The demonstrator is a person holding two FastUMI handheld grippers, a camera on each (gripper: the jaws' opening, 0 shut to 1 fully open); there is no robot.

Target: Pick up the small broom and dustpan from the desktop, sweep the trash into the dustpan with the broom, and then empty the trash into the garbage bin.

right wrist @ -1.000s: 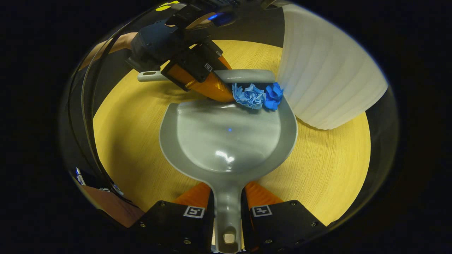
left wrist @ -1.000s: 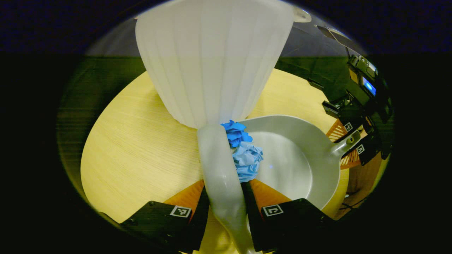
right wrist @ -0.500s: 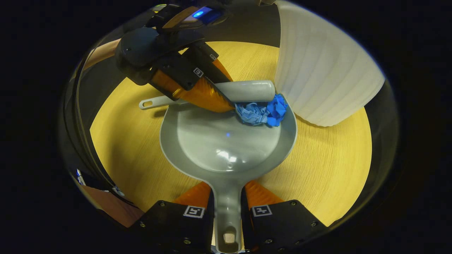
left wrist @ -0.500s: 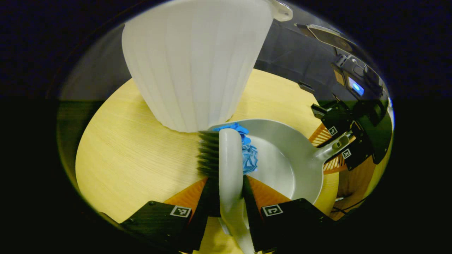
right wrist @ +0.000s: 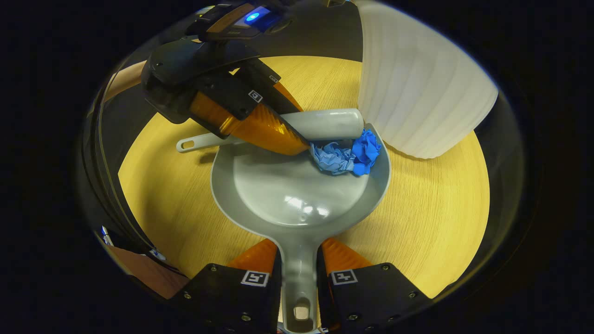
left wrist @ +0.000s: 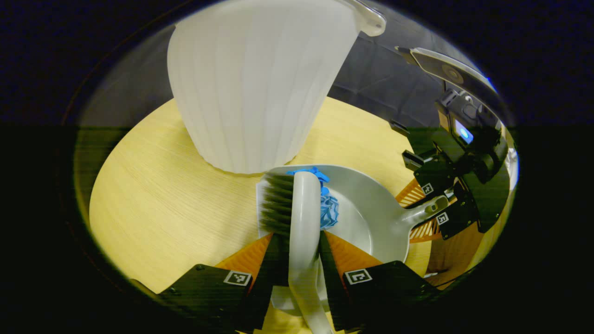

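— Two grippers in use. Left gripper (left wrist: 304, 260)?

— Fingers closed on the smooth grey handle of the broom (left wrist: 304, 218); dark bristles at 11 o'clock of the grip, over the dustpan's lip.

— Trash?

— Crumpled blue paper (right wrist: 345, 155), inside the dustpan (right wrist: 297, 195) at its 1 o'clock rim, touching the broom head.

— Right gripper (right wrist: 299, 283)?

— Clamped on the dustpan's glossy grey handle, pan flat on the wood-grain round table (right wrist: 431, 222).

— Bin?

— Ribbed white plastic garbage bin (right wrist: 422, 97), tapered, at 2 o'clock, just beside the pan.
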